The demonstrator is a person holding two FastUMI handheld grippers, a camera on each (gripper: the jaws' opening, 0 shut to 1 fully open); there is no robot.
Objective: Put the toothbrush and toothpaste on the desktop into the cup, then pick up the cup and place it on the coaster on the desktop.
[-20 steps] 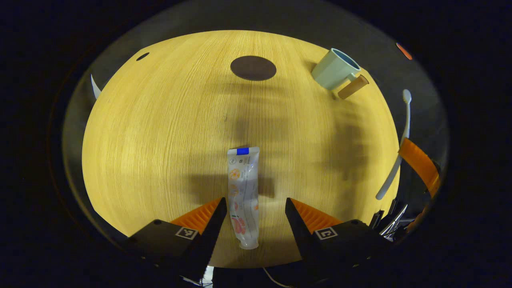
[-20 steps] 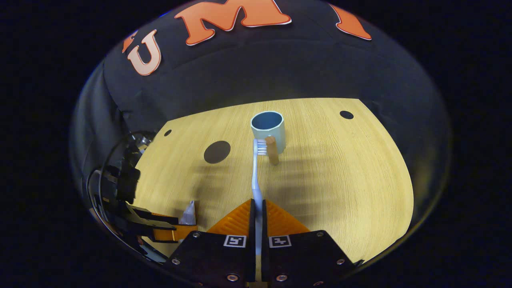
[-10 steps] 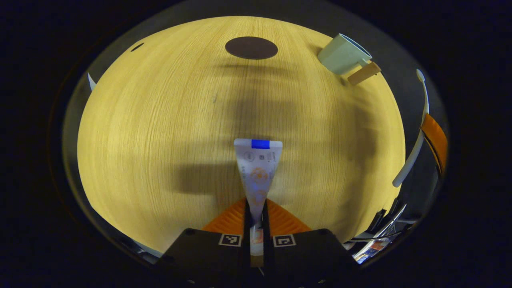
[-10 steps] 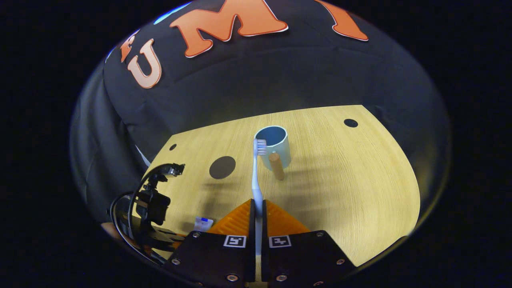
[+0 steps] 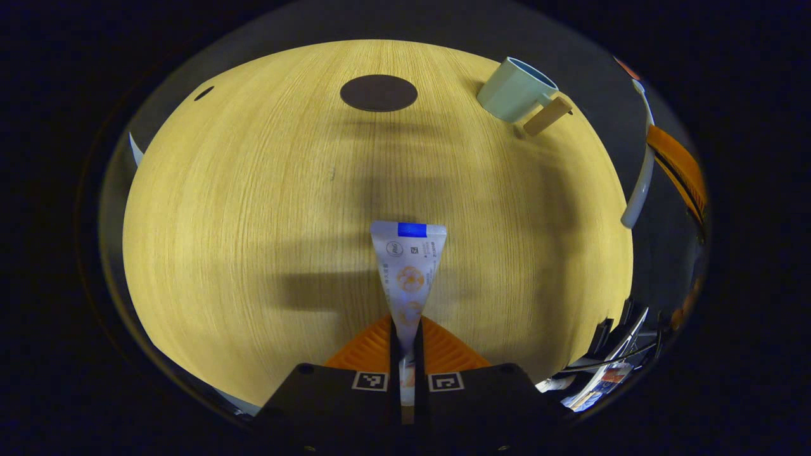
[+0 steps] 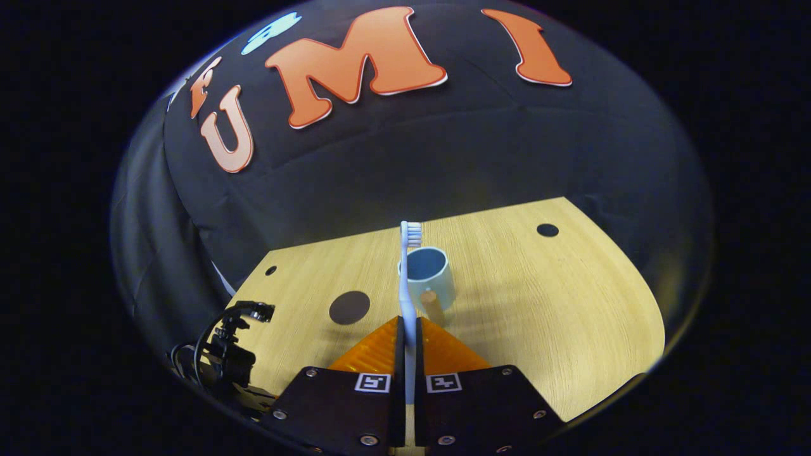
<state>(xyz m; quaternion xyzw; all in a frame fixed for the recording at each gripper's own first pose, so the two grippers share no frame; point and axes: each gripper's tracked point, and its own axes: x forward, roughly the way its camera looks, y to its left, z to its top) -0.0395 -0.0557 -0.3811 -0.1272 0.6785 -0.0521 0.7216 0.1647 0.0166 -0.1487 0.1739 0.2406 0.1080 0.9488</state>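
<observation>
You are in the loading step: your right gripper (image 6: 408, 335) is closed on the handle of the white toothbrush (image 6: 406, 288), and your left gripper (image 5: 406, 329) is clamped on the cap end of the toothpaste tube (image 5: 408, 269), both lifted off the wooden desktop (image 5: 253, 221). The toothbrush runs straight ahead of its claw, bristles farthest out, over the pale blue cup (image 6: 426, 278) standing beyond. Next, I judge, you tip it handle-down into the cup; the tube points forward too, flat crimp leading, with the dark coaster (image 5: 379, 93) far ahead.

Each gripper (image 6: 408, 329) had ribbed fingers on black blocks bearing square coded tags (image 6: 372, 382), screws (image 6: 368, 439) and looping black cables (image 6: 209, 329)
</observation>
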